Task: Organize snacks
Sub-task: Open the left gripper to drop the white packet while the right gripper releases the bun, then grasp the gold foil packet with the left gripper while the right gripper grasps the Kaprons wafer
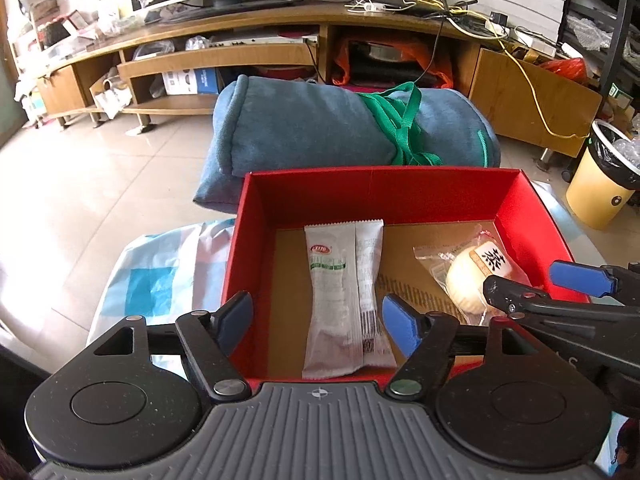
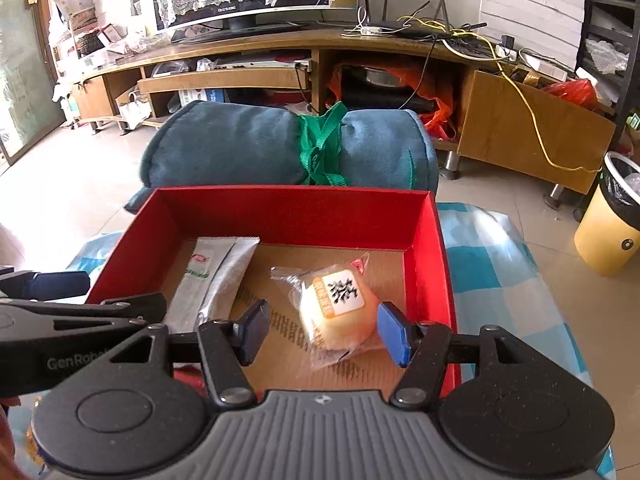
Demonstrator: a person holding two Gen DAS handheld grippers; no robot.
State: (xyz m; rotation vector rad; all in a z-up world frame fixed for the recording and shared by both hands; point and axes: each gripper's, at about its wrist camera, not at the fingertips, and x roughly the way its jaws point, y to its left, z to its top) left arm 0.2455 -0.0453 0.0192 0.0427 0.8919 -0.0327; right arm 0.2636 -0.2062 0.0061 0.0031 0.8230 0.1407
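A red cardboard box (image 1: pixel 256 240) (image 2: pixel 428 240) stands on a blue-and-white checked cloth. On its brown floor lie a long white snack packet (image 1: pixel 340 292) (image 2: pixel 212 280) at the left and a round bun in clear wrap (image 1: pixel 468 280) (image 2: pixel 340 308) at the right. My left gripper (image 1: pixel 318 322) hangs open over the packet, its blue pads wide of both packet edges. My right gripper (image 2: pixel 325 332) is open above the bun, with a gap at the left pad. Neither gripper holds anything. Each gripper also shows in the other's view, left gripper (image 2: pixel 96 294), right gripper (image 1: pixel 548 286).
Just behind the box lies a rolled blue blanket (image 1: pixel 320 128) (image 2: pixel 248 148) tied with green straps. Beyond it a long wooden TV stand (image 1: pixel 248 28) carries a screen, a router and cables. A yellow bin (image 1: pixel 600 184) (image 2: pixel 608 236) stands on the tiled floor at the right.
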